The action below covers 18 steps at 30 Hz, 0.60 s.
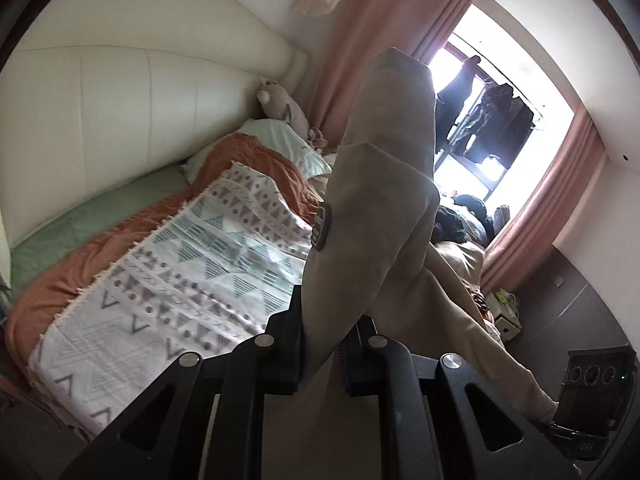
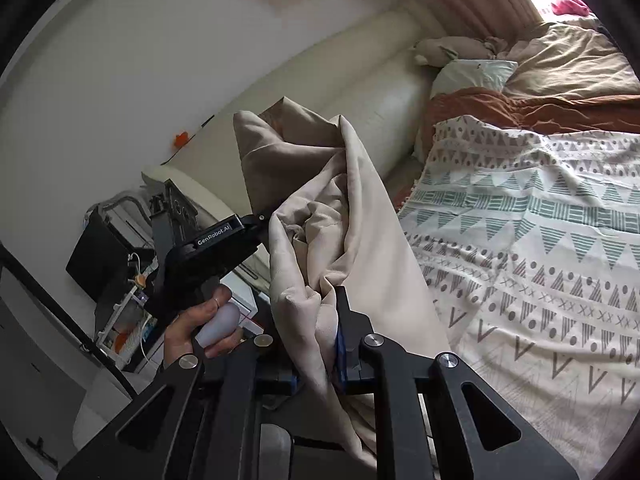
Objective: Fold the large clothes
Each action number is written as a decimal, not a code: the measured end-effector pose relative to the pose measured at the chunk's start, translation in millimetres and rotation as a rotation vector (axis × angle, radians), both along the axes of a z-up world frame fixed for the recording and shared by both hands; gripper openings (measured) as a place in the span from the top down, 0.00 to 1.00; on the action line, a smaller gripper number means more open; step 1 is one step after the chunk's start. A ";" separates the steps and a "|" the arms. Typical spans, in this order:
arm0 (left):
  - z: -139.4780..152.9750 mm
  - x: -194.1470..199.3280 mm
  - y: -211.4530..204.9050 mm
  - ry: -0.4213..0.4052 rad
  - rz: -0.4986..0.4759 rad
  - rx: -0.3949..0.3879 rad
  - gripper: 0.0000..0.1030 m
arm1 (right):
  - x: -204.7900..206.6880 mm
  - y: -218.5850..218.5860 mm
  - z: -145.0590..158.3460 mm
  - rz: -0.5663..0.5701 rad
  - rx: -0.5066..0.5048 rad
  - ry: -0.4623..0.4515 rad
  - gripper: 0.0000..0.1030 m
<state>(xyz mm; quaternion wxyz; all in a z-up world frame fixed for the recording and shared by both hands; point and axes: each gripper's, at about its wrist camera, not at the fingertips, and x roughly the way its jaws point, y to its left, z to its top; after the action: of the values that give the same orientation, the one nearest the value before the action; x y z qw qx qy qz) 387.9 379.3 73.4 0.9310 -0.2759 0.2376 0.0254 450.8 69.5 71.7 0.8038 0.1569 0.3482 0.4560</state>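
Both grippers clamp the same beige garment (image 1: 380, 208), lifted in the air beside the bed (image 1: 100, 216).

Left gripper (image 1: 324, 344): jaws pressed nearly together on a fold of the beige cloth. The cloth rises from the jaws as a tall column, with a dark oval patch (image 1: 321, 227) on its side. One strip runs down to the lower right, to the right gripper (image 1: 560, 420) at the frame edge.

Right gripper (image 2: 320, 344): jaws pinch a bunched, crumpled wad of the garment (image 2: 320, 208); the rest hangs down past the jaws. In that view the left gripper (image 2: 262, 218) grips the cloth's far edge, and a hand (image 2: 200, 328) holds its handle.

Patterned blanket (image 2: 520, 248) with triangles covers the bed, orange blanket (image 1: 256, 160) beyond it, pale pillow (image 1: 280, 136) near the cream headboard (image 1: 140, 92). Pink curtain (image 1: 360, 40) frames the bright window (image 1: 500, 80).
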 end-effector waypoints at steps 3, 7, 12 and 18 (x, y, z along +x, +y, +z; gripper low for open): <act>-2.8 -12.3 29.4 -0.004 0.026 -0.005 0.85 | 5.0 40.7 -1.4 0.034 -0.024 -0.006 0.90; -8.4 -30.1 68.7 -0.006 0.075 -0.019 0.85 | 13.4 97.2 -5.7 0.079 -0.046 -0.003 0.90; -11.0 -55.7 107.2 -0.004 0.141 -0.014 0.85 | 23.0 158.7 -19.2 0.151 -0.051 0.018 0.90; -14.3 -82.5 144.6 0.011 0.202 -0.003 0.85 | 27.3 231.8 -36.9 0.249 -0.074 0.032 0.90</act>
<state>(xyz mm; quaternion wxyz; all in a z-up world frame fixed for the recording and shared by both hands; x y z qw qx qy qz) 305.4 523.9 59.2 0.9220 -0.2998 0.2137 0.1200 478.0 301.3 34.8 0.7406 0.0899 0.3945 0.5365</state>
